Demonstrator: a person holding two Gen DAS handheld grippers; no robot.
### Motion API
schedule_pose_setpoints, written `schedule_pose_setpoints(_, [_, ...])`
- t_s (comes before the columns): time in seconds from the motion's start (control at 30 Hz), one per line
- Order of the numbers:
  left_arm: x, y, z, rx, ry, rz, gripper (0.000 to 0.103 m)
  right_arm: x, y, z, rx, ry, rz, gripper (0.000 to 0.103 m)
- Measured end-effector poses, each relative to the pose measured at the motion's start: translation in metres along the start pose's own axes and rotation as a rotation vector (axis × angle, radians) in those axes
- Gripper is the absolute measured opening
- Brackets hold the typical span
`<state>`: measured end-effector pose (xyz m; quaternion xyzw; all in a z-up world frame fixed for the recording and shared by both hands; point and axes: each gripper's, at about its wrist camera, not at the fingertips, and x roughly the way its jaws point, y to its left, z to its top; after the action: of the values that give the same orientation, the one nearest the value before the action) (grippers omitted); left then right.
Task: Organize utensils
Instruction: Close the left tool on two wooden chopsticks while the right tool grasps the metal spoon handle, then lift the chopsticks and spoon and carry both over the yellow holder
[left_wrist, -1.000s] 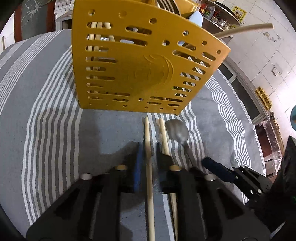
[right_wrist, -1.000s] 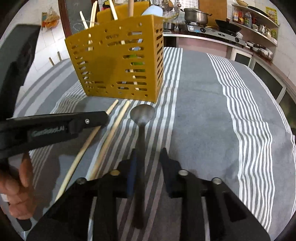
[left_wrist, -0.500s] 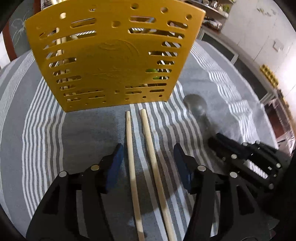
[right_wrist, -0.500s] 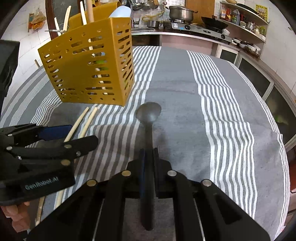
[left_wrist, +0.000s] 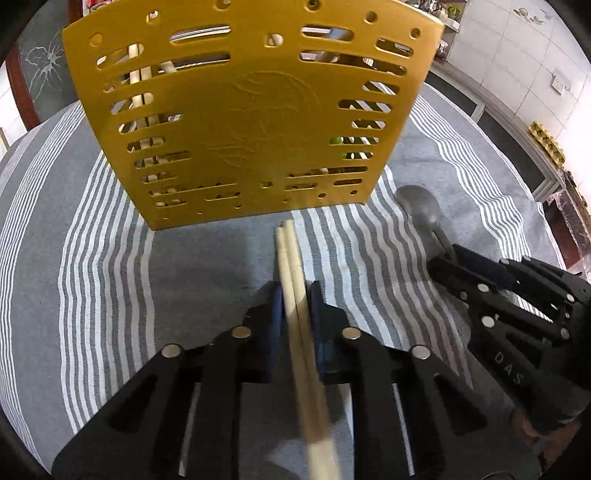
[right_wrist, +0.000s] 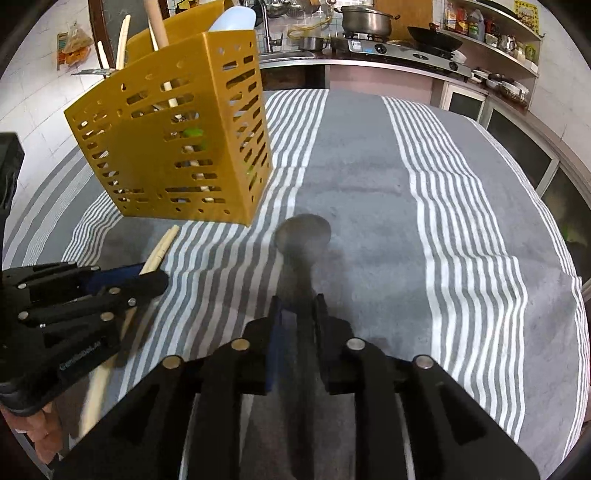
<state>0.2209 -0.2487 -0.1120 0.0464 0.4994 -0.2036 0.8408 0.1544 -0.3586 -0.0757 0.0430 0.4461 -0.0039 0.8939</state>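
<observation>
1. Left wrist view: the left gripper (left_wrist: 293, 295) had just been closing, and its jaws clenched the pair of chopsticks (left_wrist: 291, 266) side by side.
2. Their long axis ran along the fingers, tips pointing at the yellow utensil holder (left_wrist: 251, 122) just ahead.
3. The right gripper (right_wrist: 297, 314) had its jaws around the spoon (right_wrist: 303, 236) handle, bowl pointing forward, holder to its left.
4. Both utensils lay low over the striped cloth (right_wrist: 443, 221).

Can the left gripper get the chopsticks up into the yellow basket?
Probably yes: the left hand-held gripper already clamps the two pale wooden chopsticks, and nothing stands between them and the perforated yellow plastic basket.
</observation>
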Motion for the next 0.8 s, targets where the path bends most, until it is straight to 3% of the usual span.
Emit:
schedule_pose_setpoints(0.13, [-0.001, 0.007, 0.002, -0.006, 0.007, -0.015, 0.01, 0.006, 0.0, 0.007, -0.005, 0.02, 0.0, 0.018])
schedule_pose_setpoints(0.27, [-0.004, 0.007, 0.001, 0.007, 0.007, -0.003, 0.01, 0.01, -0.005, 0.01, 0.018, 0.035, 0.033, 0.008])
schedule_pose_setpoints(0.8, [0.008, -0.008, 0.017, 0.099, 0.075, 0.027, 0.012, 0.014, -0.008, 0.018, 0.03, 0.065, 0.036, 0.008])
